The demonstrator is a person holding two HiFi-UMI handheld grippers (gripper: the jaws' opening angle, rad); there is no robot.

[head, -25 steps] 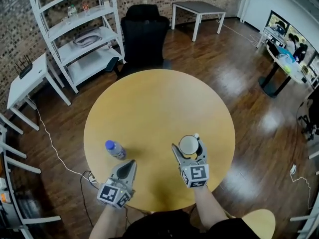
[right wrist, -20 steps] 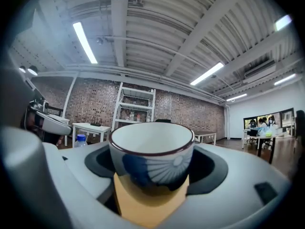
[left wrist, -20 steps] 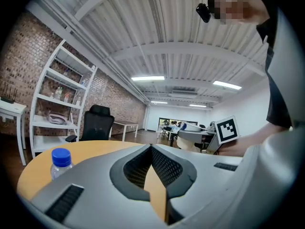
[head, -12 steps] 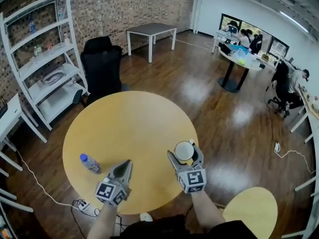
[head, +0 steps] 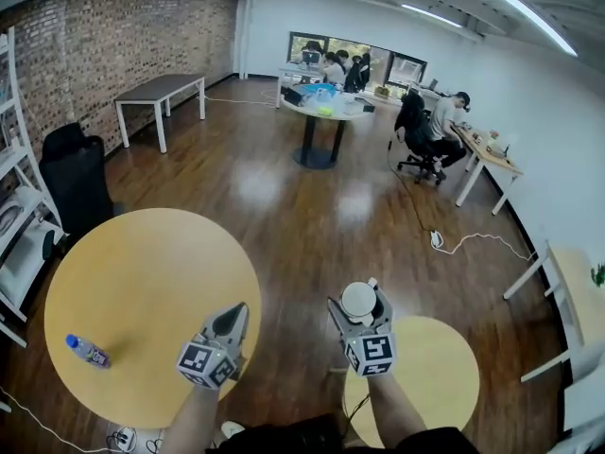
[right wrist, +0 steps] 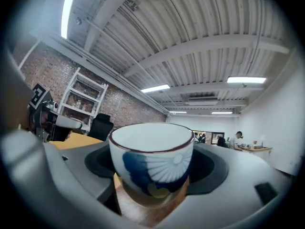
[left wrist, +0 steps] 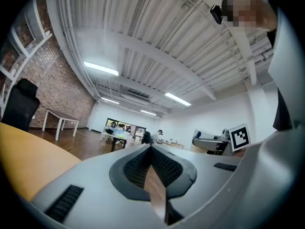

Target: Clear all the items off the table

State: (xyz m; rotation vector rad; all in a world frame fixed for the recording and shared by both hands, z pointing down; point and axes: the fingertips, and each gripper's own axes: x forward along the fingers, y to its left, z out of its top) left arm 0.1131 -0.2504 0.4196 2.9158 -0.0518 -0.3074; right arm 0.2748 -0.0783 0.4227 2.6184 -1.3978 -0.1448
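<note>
My right gripper is shut on a white cup with a blue pattern and a dark rim; in the right gripper view the cup sits upright between the jaws. It hangs over the wood floor, between the round yellow table at the left and a smaller round yellow table at the lower right. My left gripper is shut and empty, at the big table's right edge. In the left gripper view its jaws meet with nothing between them. A small water bottle with a blue cap lies on the big table's near left.
A black office chair stands behind the big table, white shelves at the far left. A grey table is by the brick wall. Several people sit at desks and a round table far off. A cable lies on the floor.
The view has swung to the right: the big table slid to the left of the picture and a second small table appeared. Both grippers moved right, off the table; the cup stays held.
</note>
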